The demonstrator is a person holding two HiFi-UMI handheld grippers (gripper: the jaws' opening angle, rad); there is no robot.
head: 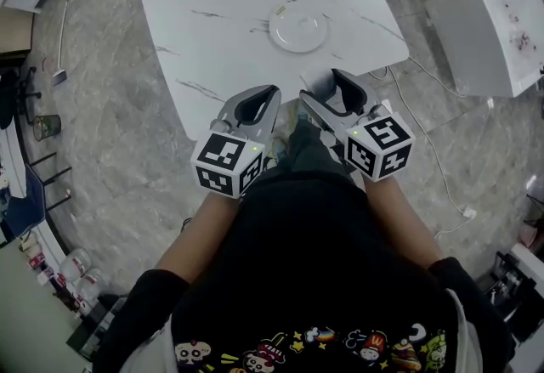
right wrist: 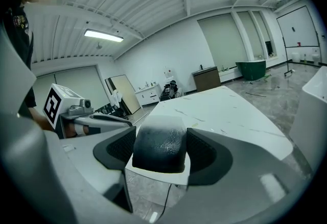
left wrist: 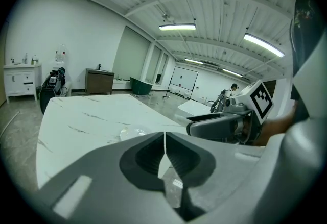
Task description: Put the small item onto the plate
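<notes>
Jaws on the right gripper (right wrist: 160, 137) pinch the small dark item (right wrist: 158, 149), left gripper (left wrist: 164, 151) pressed together empty; plate (head: 298, 27) looks bare, so placing isn't done yet.

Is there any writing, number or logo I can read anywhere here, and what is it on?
No readable text anywhere.
Left cube, right cube: black-and-white square markers, which are patterns, not words.
Shirt: cartoon prints; any lettering is too small to read.
Plate: plain.
Dark item: no print.
</notes>
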